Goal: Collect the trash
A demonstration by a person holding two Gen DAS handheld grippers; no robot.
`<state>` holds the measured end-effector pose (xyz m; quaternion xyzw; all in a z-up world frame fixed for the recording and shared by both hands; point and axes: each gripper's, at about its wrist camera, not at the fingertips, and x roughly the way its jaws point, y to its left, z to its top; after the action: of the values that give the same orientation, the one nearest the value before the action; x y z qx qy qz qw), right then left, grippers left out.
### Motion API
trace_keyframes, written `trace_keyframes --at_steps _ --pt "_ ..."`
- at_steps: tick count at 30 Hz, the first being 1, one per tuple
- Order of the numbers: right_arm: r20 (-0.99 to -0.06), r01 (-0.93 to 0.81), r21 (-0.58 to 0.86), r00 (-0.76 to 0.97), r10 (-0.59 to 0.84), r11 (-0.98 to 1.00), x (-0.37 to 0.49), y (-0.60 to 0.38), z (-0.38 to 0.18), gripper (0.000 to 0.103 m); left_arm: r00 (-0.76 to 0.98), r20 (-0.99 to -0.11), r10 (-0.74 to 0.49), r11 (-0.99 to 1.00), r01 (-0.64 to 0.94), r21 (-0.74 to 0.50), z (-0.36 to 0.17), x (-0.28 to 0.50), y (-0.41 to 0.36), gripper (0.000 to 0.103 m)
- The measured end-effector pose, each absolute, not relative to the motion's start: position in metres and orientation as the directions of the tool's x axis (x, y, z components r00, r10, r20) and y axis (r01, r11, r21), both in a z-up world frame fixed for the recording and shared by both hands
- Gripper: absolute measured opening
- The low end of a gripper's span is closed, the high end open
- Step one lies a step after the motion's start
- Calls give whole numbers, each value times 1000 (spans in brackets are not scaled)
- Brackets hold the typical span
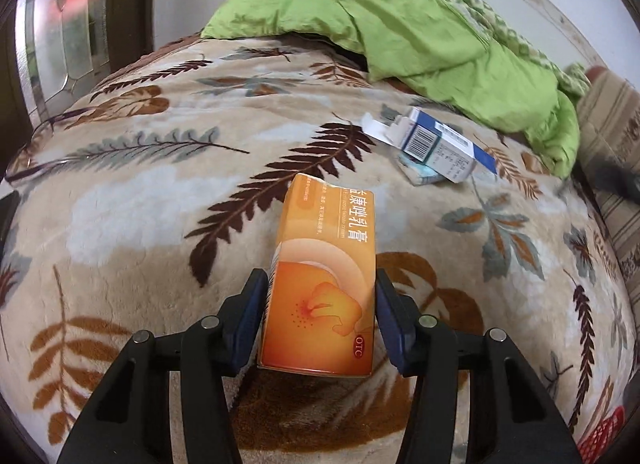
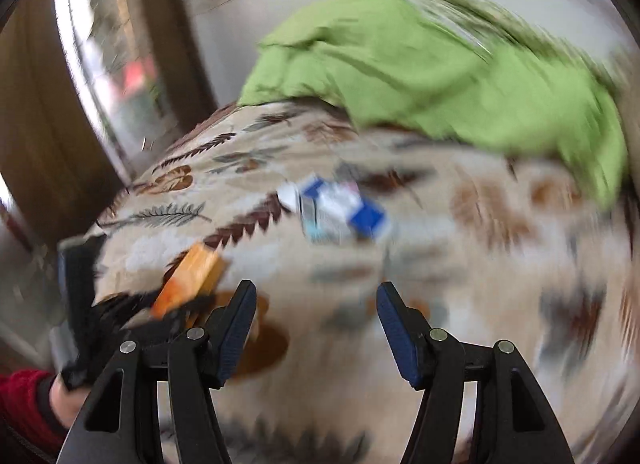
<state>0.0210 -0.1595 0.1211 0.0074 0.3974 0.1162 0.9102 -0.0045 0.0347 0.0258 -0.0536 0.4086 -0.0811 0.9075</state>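
**Bed trash: items in view**

Left gripper [image 1: 320,312]: clamped on orange carton [image 1: 320,284], above leaf-print blanket [image 1: 140,204]. Right gripper [image 2: 316,320]: jaws apart, holding nothing. Blue-white boxes [image 1: 436,144]: lying on blanket. Green quilt [image 1: 400,20]: behind.

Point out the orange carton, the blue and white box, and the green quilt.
orange carton [image 1: 320,284]: left wrist view, middle of its printed top face, between the left gripper's pads.
blue and white box [image 1: 440,144]: left wrist view, its white side panel.
green quilt [image 1: 400,12]: left wrist view, its crumpled middle.
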Motion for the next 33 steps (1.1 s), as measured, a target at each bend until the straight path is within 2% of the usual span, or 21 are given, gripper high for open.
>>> trace_keyframes --at_steps 4,8,16,17,18,19,20,23,30,33 --pt "-768 -305 3 610 197 952 88 -138 113 66 650 -735 -193 981 104 -165 21 -1 38 52" --pt "-827 -354 -89 547 129 931 141 -124 80 66 652 -732 -199 980 112 -167 20 2 38 52" --pt "-882 -409 -105 459 105 907 185 -116 43 66 655 -729 -198 980 124 -155 19 5 35 52" --pt "-886 -410 -92 449 113 907 184 -115 40 61 655 -730 -197 980 124 -153 19 5 34 52" --pt "-891 -410 -88 441 113 908 182 -112 38 45 655 -729 -197 980 125 -153 20 4 35 52" --pt "-894 -409 -87 435 110 908 179 -111 37 38 656 -729 -197 980 125 -153 20 4 35 52" --pt "-891 -404 -91 441 107 910 174 -109 38 38 656 -729 -197 980 126 -151 20 4 34 52" --pt "-875 -342 -65 472 111 937 150 -111 42 37 660 -727 -190 982 128 -140 20 3 33 52" --pt "-815 -37 112 568 113 993 58 -140 59 37 671 -721 -174 984 143 -105 21 -2 27 52" --pt "-797 47 136 598 80 990 16 -144 61 37 677 -715 -173 984 157 -90 23 -7 23 52"
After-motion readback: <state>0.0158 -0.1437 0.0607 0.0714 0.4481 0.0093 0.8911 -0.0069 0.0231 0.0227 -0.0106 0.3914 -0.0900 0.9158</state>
